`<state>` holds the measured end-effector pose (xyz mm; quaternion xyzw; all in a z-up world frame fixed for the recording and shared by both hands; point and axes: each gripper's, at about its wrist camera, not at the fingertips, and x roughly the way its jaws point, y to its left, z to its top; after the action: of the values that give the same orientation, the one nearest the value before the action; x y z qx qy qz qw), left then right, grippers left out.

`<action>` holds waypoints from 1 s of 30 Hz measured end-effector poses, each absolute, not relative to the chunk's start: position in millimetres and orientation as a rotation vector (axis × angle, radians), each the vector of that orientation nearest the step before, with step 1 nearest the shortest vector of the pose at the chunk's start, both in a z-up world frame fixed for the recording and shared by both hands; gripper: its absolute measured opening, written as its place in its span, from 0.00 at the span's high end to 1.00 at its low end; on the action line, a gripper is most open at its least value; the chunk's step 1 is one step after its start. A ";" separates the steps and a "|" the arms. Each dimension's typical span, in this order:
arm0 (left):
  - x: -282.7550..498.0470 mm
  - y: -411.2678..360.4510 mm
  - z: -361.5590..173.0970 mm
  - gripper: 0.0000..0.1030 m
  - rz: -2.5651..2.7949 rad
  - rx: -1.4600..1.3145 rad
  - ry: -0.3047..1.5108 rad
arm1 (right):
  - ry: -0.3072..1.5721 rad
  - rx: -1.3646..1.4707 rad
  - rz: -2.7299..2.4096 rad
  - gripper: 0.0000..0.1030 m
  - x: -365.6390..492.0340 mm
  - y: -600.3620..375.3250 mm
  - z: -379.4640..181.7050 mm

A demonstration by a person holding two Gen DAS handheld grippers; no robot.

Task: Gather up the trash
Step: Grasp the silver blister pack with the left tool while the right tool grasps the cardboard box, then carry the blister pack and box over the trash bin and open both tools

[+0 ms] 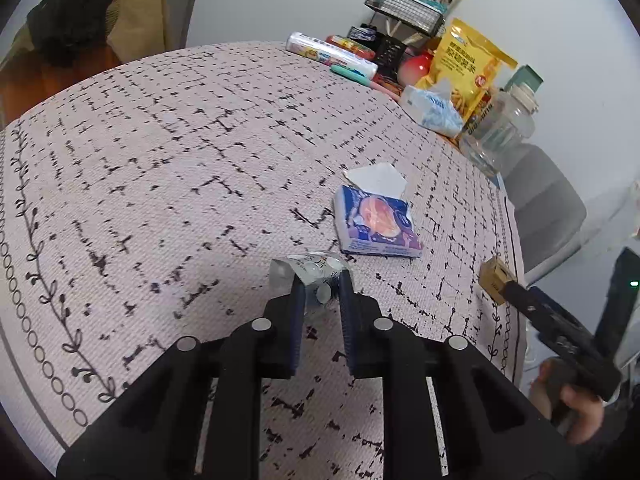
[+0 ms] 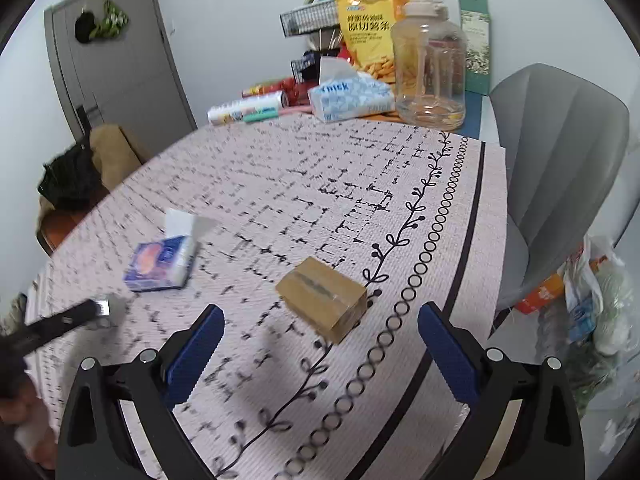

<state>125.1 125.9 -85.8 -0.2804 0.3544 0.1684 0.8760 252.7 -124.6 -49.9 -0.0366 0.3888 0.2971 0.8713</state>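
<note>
Nearest in the left wrist view, the left gripper is clamped down on a crumpled clear plastic wrapper, the two blue pads pinching it against the patterned tablecloth. In the right wrist view the same gripper shows at the left edge, blurred. The right gripper stands wide open, nothing between its blue pads, hovering just short of a small brown cardboard box taped along its top, which sits closed near the tablecloth's looped border. What is inside it cannot be seen.

A little further out lies a blue tissue pack, torn open at the top, with a white sheet sticking up from it. It is apart from both the wrapper and the box.

Off the table edge, on the right of the right wrist view, a plastic bag on the floor bulges with mixed rubbish, an orange carton poking out, beside a grey chair.

At the far end: a soft tissue packet with a sheet pulled up, a clear plastic jar with a white cap that looks empty, a yellow snack bag standing behind it, and a black wire basket whose contents are too small to make out. A white roll lies on its side nearby.
</note>
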 end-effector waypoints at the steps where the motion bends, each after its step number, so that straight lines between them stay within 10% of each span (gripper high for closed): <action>1: 121.7 127.8 -84.6 0.87 0.358 -0.589 0.732 | 0.814 -0.090 0.621 0.08 255.2 -122.4 -52.1; 7: 108.9 136.6 -81.9 0.93 0.366 -0.623 0.703 | 0.804 -0.160 0.628 0.16 265.0 -110.4 -57.3; 11: 105.0 134.5 -74.4 0.93 0.359 -0.618 0.678 | 0.849 -0.168 0.671 0.51 268.4 -103.4 -62.1; 30: 135.3 75.6 -35.3 0.93 0.210 -0.536 0.640 | 0.743 -0.034 0.720 0.51 204.5 -162.8 -11.0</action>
<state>135.3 75.6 -35.3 -0.2596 0.3103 0.1016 0.9089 204.5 -162.8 -11.0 -0.0165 0.3553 0.3441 0.8690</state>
